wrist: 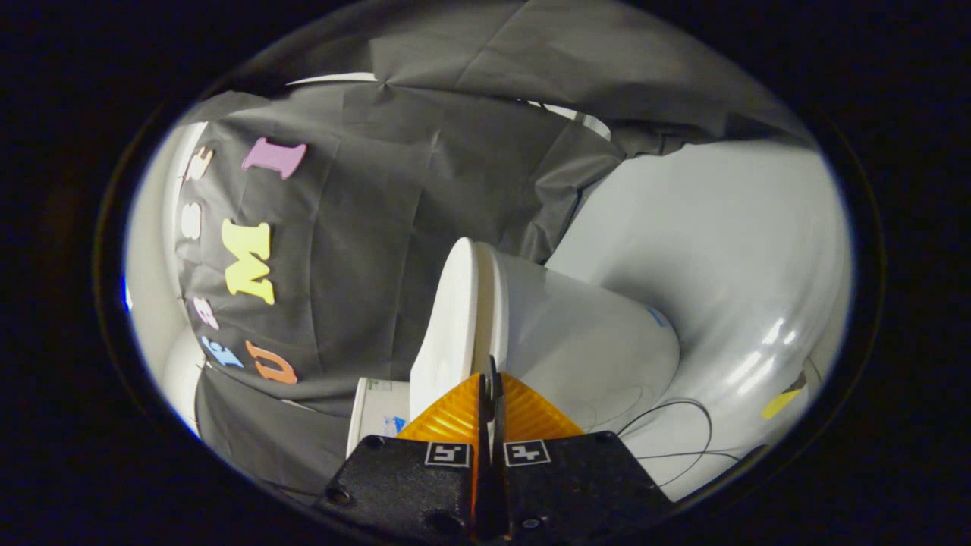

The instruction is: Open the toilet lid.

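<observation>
Gripper [490,379] fingers pressed together, no gap, gripping nothing. Just ahead of tips: toilet lid [449,318], closed flat on toilet bowl [584,341]. Tips sit at seam between lid and bowl. Thin cable [683,409] trails on white floor [728,243] beside bowl.

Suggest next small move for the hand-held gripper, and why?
Probably ease the fingertips into the seam where the toilet lid meets the bowl. The hand-held gripper is shut with nothing between its fingers, tips right at that lid edge, and the lid is not yet lifted.
</observation>
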